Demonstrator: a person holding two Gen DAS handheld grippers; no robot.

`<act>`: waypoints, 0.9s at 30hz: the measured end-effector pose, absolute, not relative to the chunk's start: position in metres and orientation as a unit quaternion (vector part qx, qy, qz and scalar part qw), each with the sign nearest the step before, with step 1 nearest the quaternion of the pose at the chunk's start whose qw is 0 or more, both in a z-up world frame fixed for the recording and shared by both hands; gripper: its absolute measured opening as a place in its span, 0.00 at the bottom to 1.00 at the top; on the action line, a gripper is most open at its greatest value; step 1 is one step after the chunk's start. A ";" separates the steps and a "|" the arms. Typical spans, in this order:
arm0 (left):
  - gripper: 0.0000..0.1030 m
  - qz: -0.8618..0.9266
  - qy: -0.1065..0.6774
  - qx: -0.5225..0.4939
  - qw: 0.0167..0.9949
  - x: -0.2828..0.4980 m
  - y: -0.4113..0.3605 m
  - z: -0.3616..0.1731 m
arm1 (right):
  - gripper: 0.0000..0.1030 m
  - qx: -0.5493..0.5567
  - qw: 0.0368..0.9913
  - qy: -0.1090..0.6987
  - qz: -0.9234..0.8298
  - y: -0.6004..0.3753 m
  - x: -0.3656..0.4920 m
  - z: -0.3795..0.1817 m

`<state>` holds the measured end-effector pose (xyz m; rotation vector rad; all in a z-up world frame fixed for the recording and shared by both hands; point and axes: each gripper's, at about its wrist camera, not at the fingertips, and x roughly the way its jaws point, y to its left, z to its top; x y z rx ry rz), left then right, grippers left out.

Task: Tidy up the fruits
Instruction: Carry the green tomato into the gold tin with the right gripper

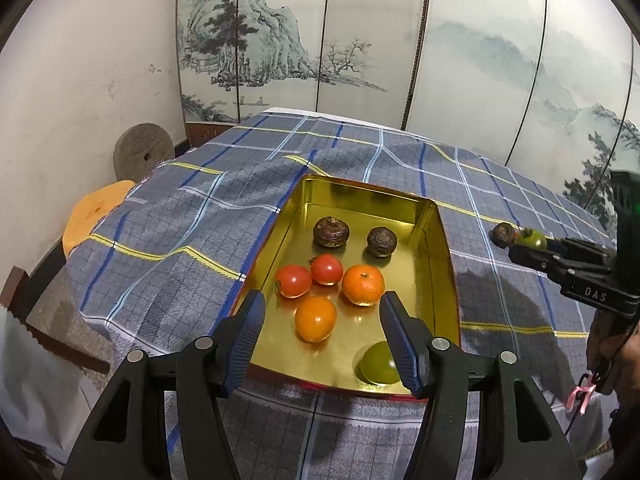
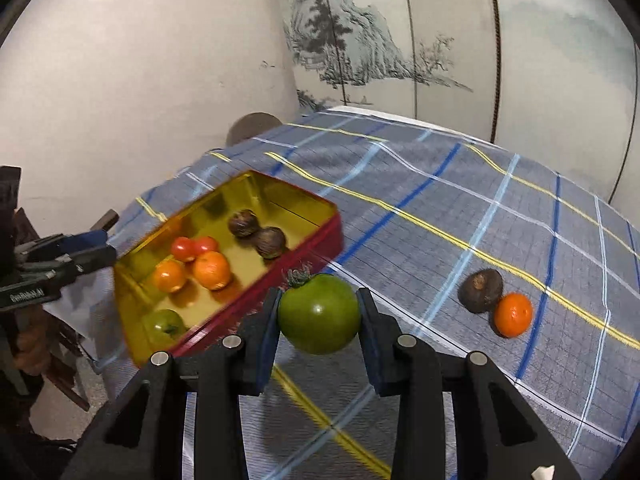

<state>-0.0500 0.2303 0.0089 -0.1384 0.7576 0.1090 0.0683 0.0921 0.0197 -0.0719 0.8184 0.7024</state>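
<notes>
A gold tin tray point(image 1: 424, 216) with red outer walls point(image 2: 280, 284) lies on the checked cloth. It holds two brown fruits point(image 1: 331, 232), two red tomatoes point(image 1: 294, 281), two oranges point(image 1: 363, 284) and a green tomato point(image 1: 378, 364). My left gripper point(image 1: 322, 316) is open and empty over the tray's near end. My right gripper point(image 2: 319, 312) is shut on a green tomato point(image 2: 319, 318), held above the cloth just right of the tray. A brown fruit point(image 2: 480, 290) and an orange point(image 2: 513, 315) touch each other on the cloth to the right.
The table with the blue checked cloth point(image 1: 180, 240) stands before a painted folding screen point(image 1: 360, 40). A round stone point(image 1: 138, 156) and an orange stool point(image 1: 94, 212) stand at the left, beyond the table edge. A white scrap point(image 2: 543, 472) lies near my right gripper's base.
</notes>
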 end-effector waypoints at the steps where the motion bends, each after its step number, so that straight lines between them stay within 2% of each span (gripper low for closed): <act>1: 0.59 0.052 0.369 -0.066 0.926 -0.051 0.230 0.010 | 0.33 -0.034 0.856 0.388 0.340 0.097 0.068 0.023; 8: 0.65 0.054 0.368 -0.056 0.926 -0.056 0.231 0.013 | 0.33 -0.054 0.839 0.391 0.375 0.138 0.065 0.026; 27: 0.66 0.071 0.369 -0.054 0.925 -0.066 0.248 0.007 | 0.33 -0.088 0.779 0.428 0.449 0.249 0.060 0.007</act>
